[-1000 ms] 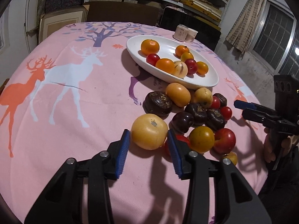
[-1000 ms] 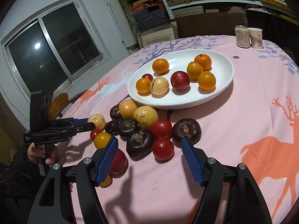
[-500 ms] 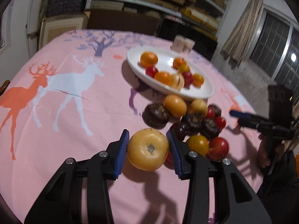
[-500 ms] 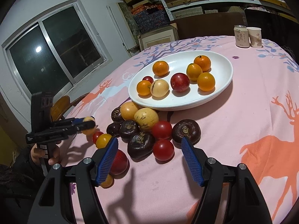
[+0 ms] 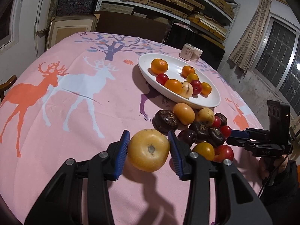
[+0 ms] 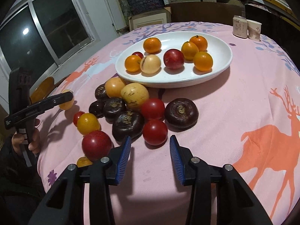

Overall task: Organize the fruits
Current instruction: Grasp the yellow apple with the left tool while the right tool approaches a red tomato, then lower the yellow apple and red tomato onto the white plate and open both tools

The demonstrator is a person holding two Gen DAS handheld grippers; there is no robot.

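plate (image 6: 221, 69): 7 fruits | left gripper (image 5: 148, 150) jaws clamp yellow fruit (image 5: 148, 150) | right gripper (image 6: 150, 150) jaws just narrowed, empty

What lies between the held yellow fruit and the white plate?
In the left wrist view, a dark brown fruit and an orange fruit lie between yellow fruit and white plate.

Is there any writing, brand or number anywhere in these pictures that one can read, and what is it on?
"DAS": on the side of the right gripper, seen in the left wrist view.
Characters on the can: too small to read.
Print on the paper cup: too blurred to read.
White label on the left gripper: unreadable.
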